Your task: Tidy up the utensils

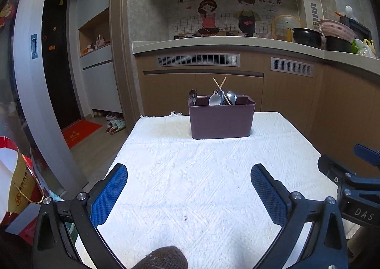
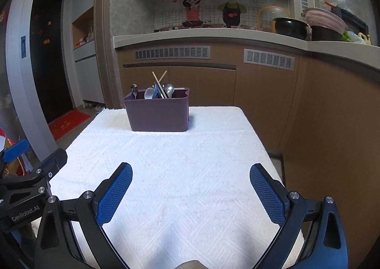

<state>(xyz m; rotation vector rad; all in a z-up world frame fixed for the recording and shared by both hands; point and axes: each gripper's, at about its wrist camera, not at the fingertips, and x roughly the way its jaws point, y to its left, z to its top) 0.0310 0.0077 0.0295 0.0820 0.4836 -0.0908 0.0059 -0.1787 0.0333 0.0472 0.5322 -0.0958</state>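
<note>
We see a table covered in a white textured cloth [image 1: 201, 174] filling the lower middle of both views, with brown kitchen cabinets [image 2: 261, 93] and a pale countertop [image 1: 213, 43] across the upper half behind it. On the far end of the cloth stands a dark purple bin [image 1: 222, 119] — just above centre in the left wrist view, left of centre in the right wrist view. It holds the utensils: two wooden chopsticks [image 1: 219, 86] crossing above the rim, a white spoon [image 1: 215, 99], a metal spoon [image 1: 231, 97] beside it and another metal spoon [image 1: 192, 95] at the bin's left end (some dark pieces between them are too small to name).

Our left gripper [image 1: 189, 186] sits at the bottom of its own view, jaws spread wide, blue pads over bare cloth, nothing between them. Our right gripper [image 2: 191, 184] is likewise wide apart and empty, well short of the bin; its body also pokes in at the right edge of the left wrist view.

At the upper right of both frames — on the countertop — sit a black pot [image 2: 289, 28] and a pink colander [image 2: 324, 17].
</note>
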